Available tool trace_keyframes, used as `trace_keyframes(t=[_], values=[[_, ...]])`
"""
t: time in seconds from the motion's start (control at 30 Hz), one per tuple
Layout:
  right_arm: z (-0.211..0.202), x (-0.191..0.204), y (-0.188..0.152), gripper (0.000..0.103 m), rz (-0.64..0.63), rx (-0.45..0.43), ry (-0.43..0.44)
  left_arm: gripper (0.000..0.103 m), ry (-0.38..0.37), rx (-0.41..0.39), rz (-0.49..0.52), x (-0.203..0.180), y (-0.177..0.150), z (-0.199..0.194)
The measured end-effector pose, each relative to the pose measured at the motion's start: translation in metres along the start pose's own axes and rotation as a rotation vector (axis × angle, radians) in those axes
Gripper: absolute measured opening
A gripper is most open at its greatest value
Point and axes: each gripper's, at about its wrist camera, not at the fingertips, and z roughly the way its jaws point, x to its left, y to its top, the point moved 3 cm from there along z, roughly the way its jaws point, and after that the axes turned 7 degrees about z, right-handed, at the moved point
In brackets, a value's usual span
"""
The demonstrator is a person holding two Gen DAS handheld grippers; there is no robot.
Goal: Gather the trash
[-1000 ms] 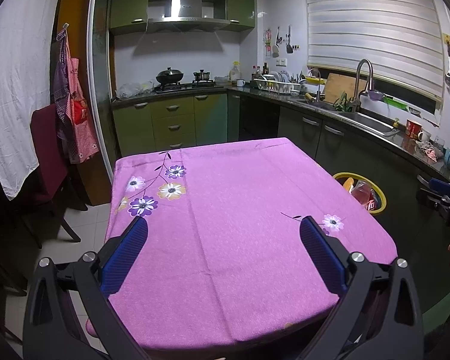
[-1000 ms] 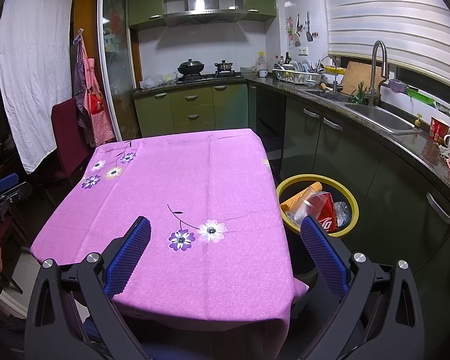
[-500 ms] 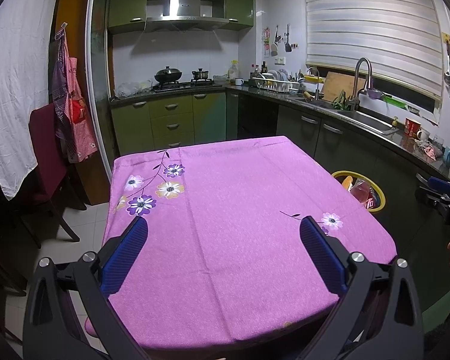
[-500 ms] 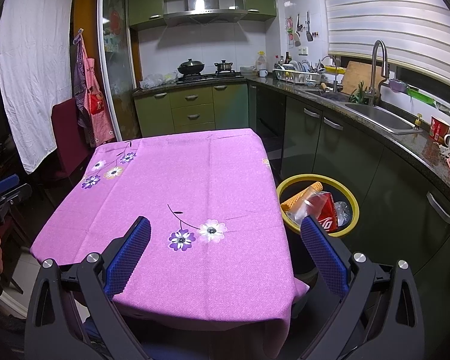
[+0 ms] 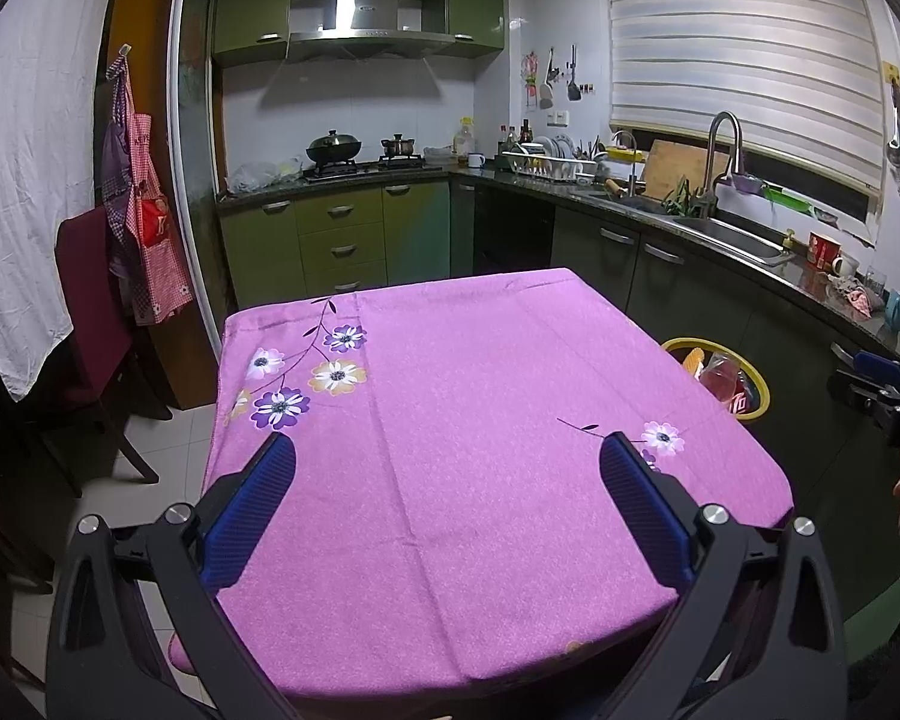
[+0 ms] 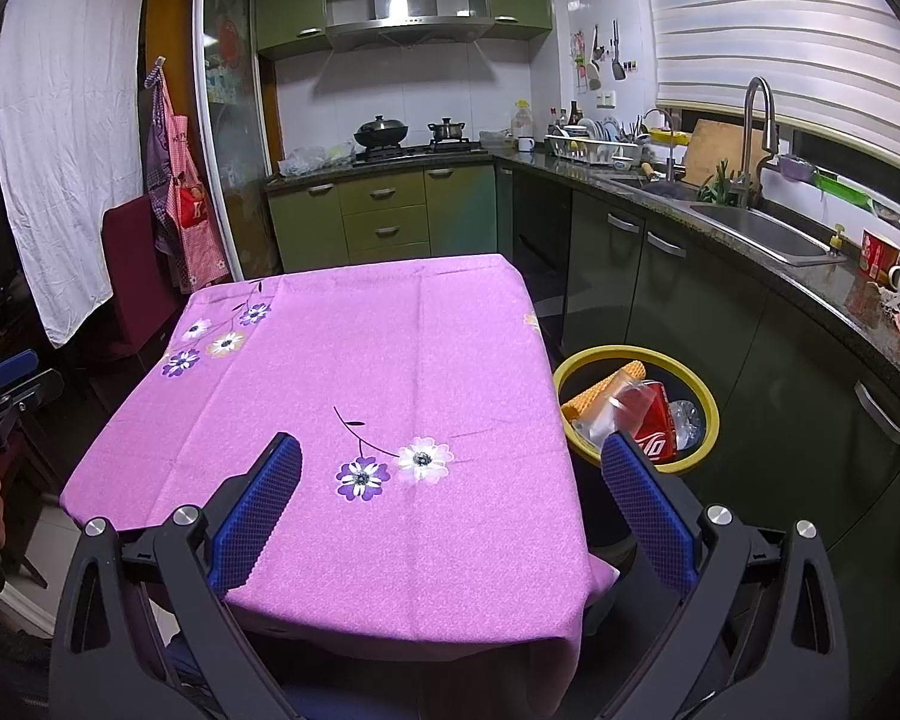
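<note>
A round bin with a yellow rim [image 6: 711, 408] stands on the floor right of the table. In it lie a corn cob [image 6: 600, 393], a red can [image 6: 657, 429] and clear plastic wrap. The bin also shows in the left wrist view [image 5: 756, 387]. My left gripper [image 5: 447, 450] is open and empty above the near edge of the purple tablecloth [image 5: 480, 420]. My right gripper [image 6: 450, 450] is open and empty above the table's near right corner [image 6: 426, 360], with its right finger [image 6: 648, 510] in front of the bin.
Dark green cabinets and a counter with a sink [image 6: 762, 231] run along the right and back. A stove with pots [image 6: 414, 141] is at the back. A dark red chair [image 5: 99, 336] stands left of the table. An apron [image 5: 144, 240] hangs on the left.
The left wrist view has drifted slightly. The right wrist view is unchanged. Both grippers stay open.
</note>
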Motion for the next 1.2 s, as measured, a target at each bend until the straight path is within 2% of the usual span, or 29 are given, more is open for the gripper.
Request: trace_keyframes(t=[1.2], values=[[0.0098, 0.005, -0.0079, 0.099, 0.011, 0.017, -0.006, 0.097, -0.017, 0.013, -0.021, 0.0004, 0.0001, 0.0078]])
